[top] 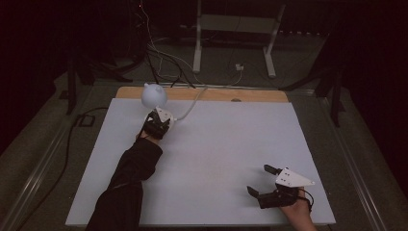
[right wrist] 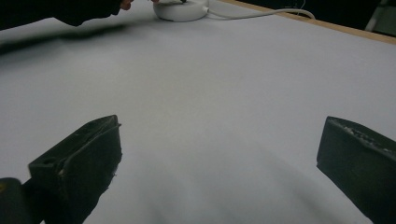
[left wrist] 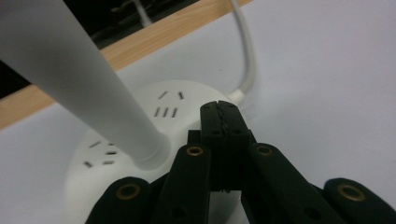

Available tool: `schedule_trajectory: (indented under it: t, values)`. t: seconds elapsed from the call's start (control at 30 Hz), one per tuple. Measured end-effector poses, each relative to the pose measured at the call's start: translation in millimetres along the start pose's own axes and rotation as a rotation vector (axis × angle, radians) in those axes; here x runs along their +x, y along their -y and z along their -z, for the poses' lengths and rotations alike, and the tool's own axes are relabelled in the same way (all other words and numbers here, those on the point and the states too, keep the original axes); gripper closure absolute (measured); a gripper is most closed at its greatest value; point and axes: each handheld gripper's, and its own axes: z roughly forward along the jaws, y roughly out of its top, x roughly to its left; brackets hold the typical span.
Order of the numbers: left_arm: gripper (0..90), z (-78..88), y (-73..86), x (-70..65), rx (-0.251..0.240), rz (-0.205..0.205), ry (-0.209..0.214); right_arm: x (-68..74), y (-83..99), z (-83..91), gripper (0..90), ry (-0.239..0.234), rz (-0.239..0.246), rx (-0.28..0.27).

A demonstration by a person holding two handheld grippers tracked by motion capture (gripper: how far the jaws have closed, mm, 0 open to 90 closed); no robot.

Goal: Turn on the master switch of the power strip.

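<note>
Right tongs (top: 262,182) — nearest the person, low over the bare front-right of the counter (top: 231,144), jaws spread wide with nothing between them. In the right gripper view the two black jaws frame only the pale sheet. Idle here; the one hazard on this side is its trailing cable dragging if the hand swings across.

Left tongs (left wrist: 223,120) — reached out toward the far-left corner, jaws pressed together tip to tip, nothing pinched. The closed tip sits on or just over the round white lamp base (left wrist: 140,135), beside the foot of the stem (left wrist: 79,79). Whether it actually bears on a button I cannot tell; the contact spot is hidden under the jaws.

Lamp — white desk lamp, base near the far edge of the counter, by the wooden strip (top: 202,94). Stem leans away from the base; rounded head (top: 154,95) hangs up and out past it. White cord (top: 192,103) runs off the back edge to the floor.

Risks, as judged:
- Pressing off-centre on a light base with a leaning stem could tip or slide it — the head sits well off the base.
- A push away from the person would shove the base toward the far edge.
- Closed tips are narrow; they may skid off smooth plastic.
- Pulling back could snag the cord.
</note>
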Motion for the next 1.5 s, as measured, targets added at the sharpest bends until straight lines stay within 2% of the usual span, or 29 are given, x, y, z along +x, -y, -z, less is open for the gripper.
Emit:
schedule_trajectory:
  t: [0.03, 0.1, 0.37, 0.93, 1.0, 1.1, 1.27, 1.33, 1.5]
  values:
    - [90.0, -0.8, -0.1, 1.0, 0.01, -0.004, -0.026, -0.1, 0.0, 0.0, 0.0, -0.001, -0.001, 0.0]
    - [90.0, -1.3, -0.1, 0.7, 0.011, -0.008, -0.034, -0.2, 0.1, -0.1, 0.0, -0.001, 0.0, 0.002]
    - [90.0, -1.2, -2.1, 1.2, 0.034, -0.059, -0.031, 0.6, -0.1, -0.3, 0.0, -0.004, 0.001, 0.002]
    - [90.0, -2.9, -2.6, 1.4, 0.04, -0.083, -0.028, 1.0, 0.1, -0.8, 0.0, -0.008, 0.003, 0.006]
    - [90.0, -3.3, -3.3, 0.9, 0.044, -0.086, -0.029, 0.9, 0.2, -1.1, 0.0, -0.008, 0.003, 0.008]
    - [90.0, -3.7, -5.7, -0.3, 0.062, -0.113, -0.037, 1.2, 0.3, -1.5, 0.0, -0.01, 0.004, 0.01]
    - [90.0, -4.6, -5.1, 0.3, 0.059, -0.112, -0.03, 1.0, 0.4, -1.3, 0.0, -0.009, 0.004, 0.01]
    - [90.0, -5.0, -6.0, -1.4, 0.066, -0.129, -0.04, 1.1, 0.2, -1.2, 0.0, -0.009, 0.004, 0.008]
    - [90.0, -6.5, -9.6, -1.9, 0.092, -0.14, -0.037, 1.5, 0.1, -0.8, 0.0, -0.011, 0.005, 0.007]
